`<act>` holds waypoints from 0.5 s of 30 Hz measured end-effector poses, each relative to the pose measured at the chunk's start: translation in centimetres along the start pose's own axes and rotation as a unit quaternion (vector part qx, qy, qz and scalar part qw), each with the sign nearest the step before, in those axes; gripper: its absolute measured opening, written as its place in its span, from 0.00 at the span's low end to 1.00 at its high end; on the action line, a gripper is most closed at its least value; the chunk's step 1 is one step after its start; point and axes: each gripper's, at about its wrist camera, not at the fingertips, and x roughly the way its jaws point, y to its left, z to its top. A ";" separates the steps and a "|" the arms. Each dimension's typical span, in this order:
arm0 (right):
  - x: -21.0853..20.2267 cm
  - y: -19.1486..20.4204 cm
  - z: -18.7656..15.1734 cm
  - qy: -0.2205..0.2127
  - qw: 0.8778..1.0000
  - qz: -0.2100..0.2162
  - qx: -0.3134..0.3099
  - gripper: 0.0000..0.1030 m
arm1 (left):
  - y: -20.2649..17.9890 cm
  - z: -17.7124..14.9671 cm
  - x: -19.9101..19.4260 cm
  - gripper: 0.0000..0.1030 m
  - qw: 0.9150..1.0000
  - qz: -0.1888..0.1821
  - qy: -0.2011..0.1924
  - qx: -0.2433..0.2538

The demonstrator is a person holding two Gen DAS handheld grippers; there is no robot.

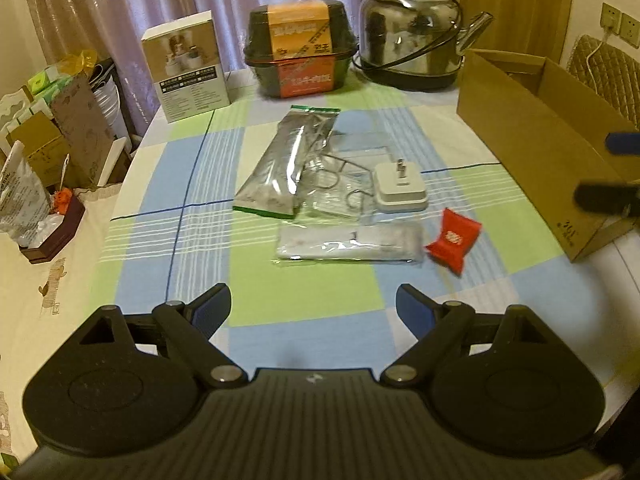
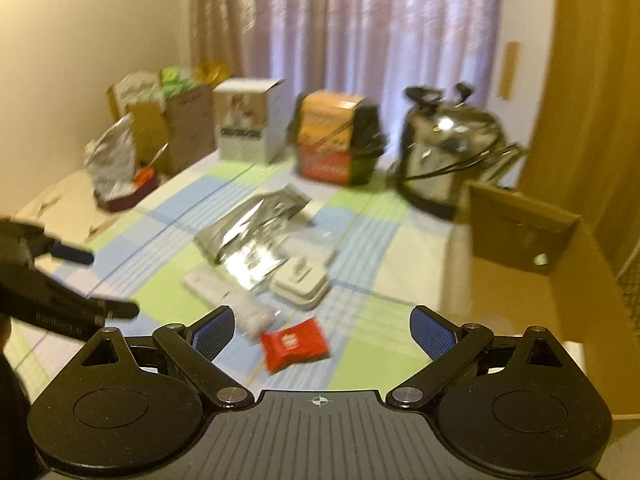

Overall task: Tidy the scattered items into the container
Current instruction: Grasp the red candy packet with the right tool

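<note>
Hand-held grippers: left (image 1: 314, 306), right (image 2: 320, 330), both wide apart, empty; one cardboard box (image 1: 532, 128).

A home dining room: a table under a checked blue-and-green tablecloth (image 1: 192, 184) fills the middle of the frame. Along the top stand a steel kettle (image 1: 412, 32), lilac curtains (image 1: 168, 4) and wall sockets (image 1: 620, 24) at upper right.
</note>
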 end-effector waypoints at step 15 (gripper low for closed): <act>12.1 0.6 -2.4 0.089 0.993 0.034 -0.076 0.96 | 1.6 -0.6 5.2 0.85 0.999 -0.020 0.025 -0.014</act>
